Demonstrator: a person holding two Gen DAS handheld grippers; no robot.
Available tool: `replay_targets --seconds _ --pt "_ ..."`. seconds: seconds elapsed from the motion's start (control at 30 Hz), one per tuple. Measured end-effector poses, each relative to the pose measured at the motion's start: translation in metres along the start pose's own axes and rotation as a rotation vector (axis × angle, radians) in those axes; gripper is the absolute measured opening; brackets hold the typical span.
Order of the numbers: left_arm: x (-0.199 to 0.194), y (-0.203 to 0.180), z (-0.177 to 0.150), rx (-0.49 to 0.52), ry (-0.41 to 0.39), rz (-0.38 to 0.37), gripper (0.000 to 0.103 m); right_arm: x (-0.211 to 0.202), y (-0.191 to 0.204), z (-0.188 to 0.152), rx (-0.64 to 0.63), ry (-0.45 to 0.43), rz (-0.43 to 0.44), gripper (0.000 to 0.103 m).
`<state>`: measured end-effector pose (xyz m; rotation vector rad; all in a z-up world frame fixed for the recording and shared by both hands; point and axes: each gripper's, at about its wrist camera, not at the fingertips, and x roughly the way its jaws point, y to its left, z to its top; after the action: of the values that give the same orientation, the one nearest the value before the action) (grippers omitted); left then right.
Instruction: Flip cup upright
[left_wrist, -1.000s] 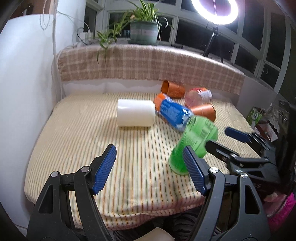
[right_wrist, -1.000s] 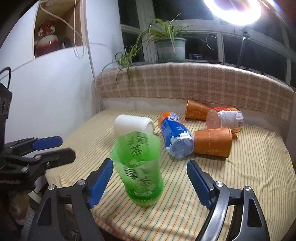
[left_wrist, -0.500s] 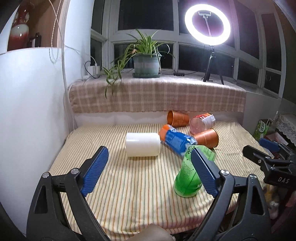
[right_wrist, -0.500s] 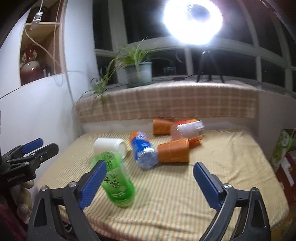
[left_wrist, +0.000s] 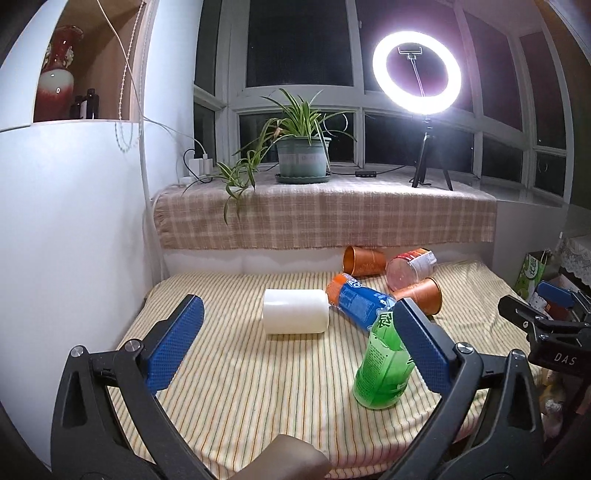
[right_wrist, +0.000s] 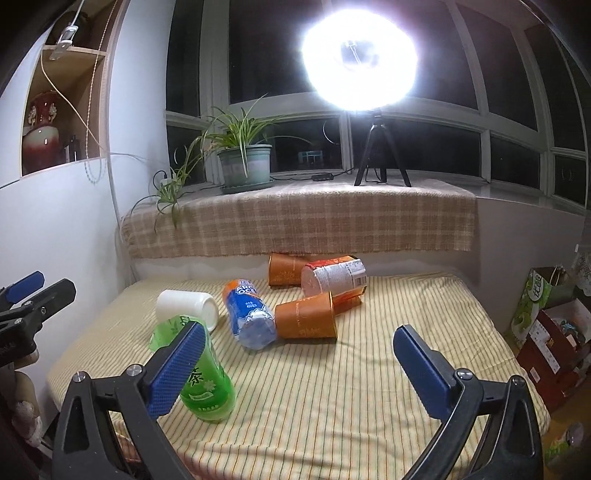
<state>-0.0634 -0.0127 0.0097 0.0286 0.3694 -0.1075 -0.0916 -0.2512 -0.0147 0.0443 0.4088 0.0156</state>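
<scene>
One cup, the translucent green plastic cup with printed characters (left_wrist: 382, 369), is now seen standing on its base on the yellow striped bedspread (left_wrist: 240, 376), near the front edge, its mouth upward though leaning slightly. A second ago it was tilted between the fingers of the right gripper; since then both grippers have been drawn back and raised, so that more of the window and the ring light is taken in.

Taken from left to right in the left wrist view: the left gripper (left_wrist: 295, 343) is held with its blue-padded fingers (left_wrist: 173, 347) spread wide and nothing between them; the white cylindrical cup (left_wrist: 295, 311) lies on its side at mid-bed; the blue-labelled bottle with an orange end (left_wrist: 356, 306) lies beside it; the green cup stands just in front of that bottle; two copper-orange cups and a red-and-white tub lie further back. The right gripper (right_wrist: 295, 365) is likewise wide apart and empty, the green cup (right_wrist: 207, 384) being left behind its left finger and not touched.

The flip of this cup is judged complete. The remaining cups are still lying down, so another is probably to be approached next.
</scene>
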Motion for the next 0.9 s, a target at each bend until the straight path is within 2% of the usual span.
replay_targets --seconds 0.9 --pt "0.0003 -0.0005 0.0004 0.003 0.004 0.0 0.103 0.0089 0.0013 -0.002 0.013 0.031 0.012 0.103"
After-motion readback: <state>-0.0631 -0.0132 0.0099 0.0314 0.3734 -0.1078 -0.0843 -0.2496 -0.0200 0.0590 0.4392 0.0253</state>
